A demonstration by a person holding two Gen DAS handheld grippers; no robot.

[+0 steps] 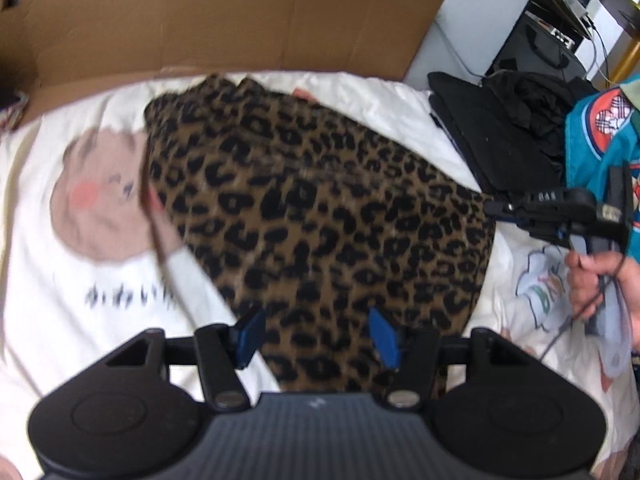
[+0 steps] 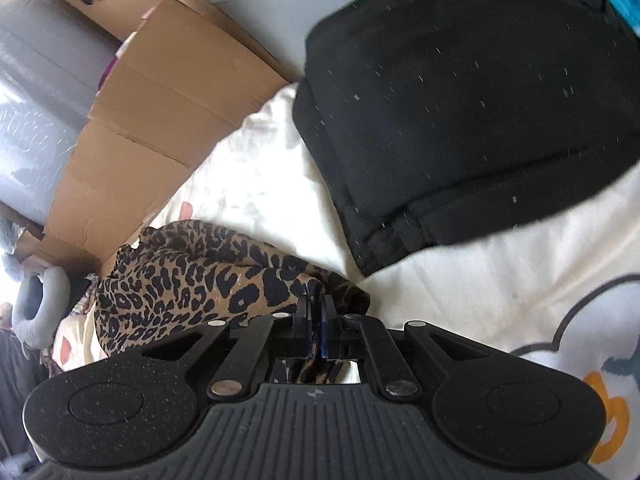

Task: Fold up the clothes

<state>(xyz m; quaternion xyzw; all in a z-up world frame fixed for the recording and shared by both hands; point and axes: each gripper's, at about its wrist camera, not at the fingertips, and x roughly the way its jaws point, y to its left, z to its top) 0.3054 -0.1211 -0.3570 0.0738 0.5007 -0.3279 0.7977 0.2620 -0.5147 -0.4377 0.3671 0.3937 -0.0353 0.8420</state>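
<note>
Leopard-print garment (image 1: 320, 216) is lying spread across the white printed bedsheet (image 1: 48, 320), running from near the cardboard sheet (image 1: 224, 20) at the far edge down toward the left gripper (image 1: 318, 338). Left gripper is hovering over the near end of the fabric with its jaws standing apart, blue pads (image 1: 252, 332) showing on each side and nothing pinched between them (whether the tips are brushing the cloth is not clear, the view is blurred). Right gripper (image 1: 496, 208) is coming in from the right side of the left wrist view, held by a hand (image 1: 592, 280), and is biting the garment's right corner. Right wrist view is confirming it: the right gripper's jaws are sitting closed on a bunched fold of leopard fabric, with a bit of the print also showing behind the fingers. Folded black clothes (image 2: 460, 100) are sitting on the sheet beyond the right gripper, apart from the leopard piece. Teal garment (image 1: 600, 128) is lying further right, next to the black pile. Cartoon prints are showing on the sheet on both sides of the garment.
</note>
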